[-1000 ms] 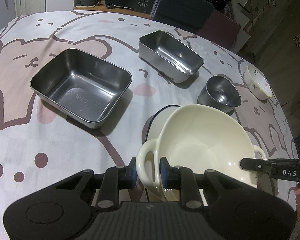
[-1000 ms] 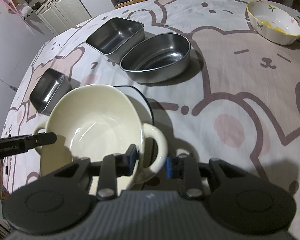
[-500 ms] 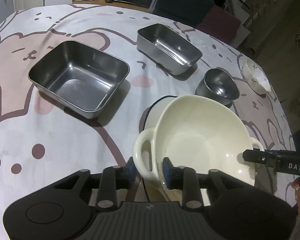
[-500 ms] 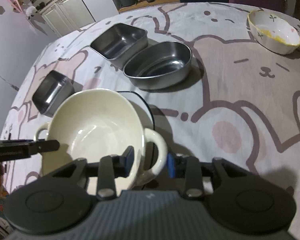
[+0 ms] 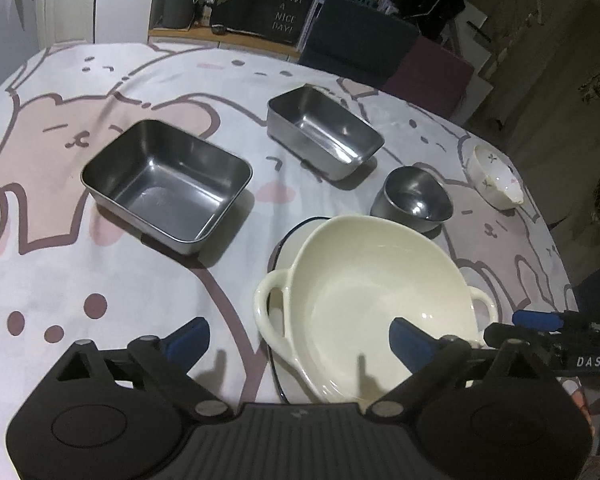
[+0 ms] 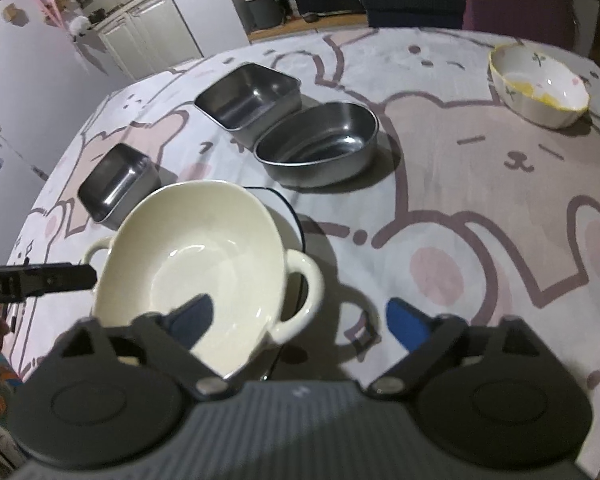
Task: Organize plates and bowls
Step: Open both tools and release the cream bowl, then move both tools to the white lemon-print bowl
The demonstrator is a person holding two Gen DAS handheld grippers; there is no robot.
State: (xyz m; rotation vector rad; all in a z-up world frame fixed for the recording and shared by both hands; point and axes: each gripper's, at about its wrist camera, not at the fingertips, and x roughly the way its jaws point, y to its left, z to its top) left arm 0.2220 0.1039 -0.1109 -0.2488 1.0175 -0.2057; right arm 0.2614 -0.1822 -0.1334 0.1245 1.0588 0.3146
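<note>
While both my jaws have just been opening and now stand released, the cream bowl (image 5: pixel 374 300) sits on the dark-rimmed plate (image 5: pixel 288 236), its handles free between left gripper (image 5: pixel 296 338) and right gripper (image 6: pixel 300 320).

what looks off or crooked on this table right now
The cream two-handled bowl sits tilted on the dark-rimmed plate and off to one side of it rather than nested flat. The small floral bowl has yellow residue inside. Nothing looks spilled or broken.
</note>
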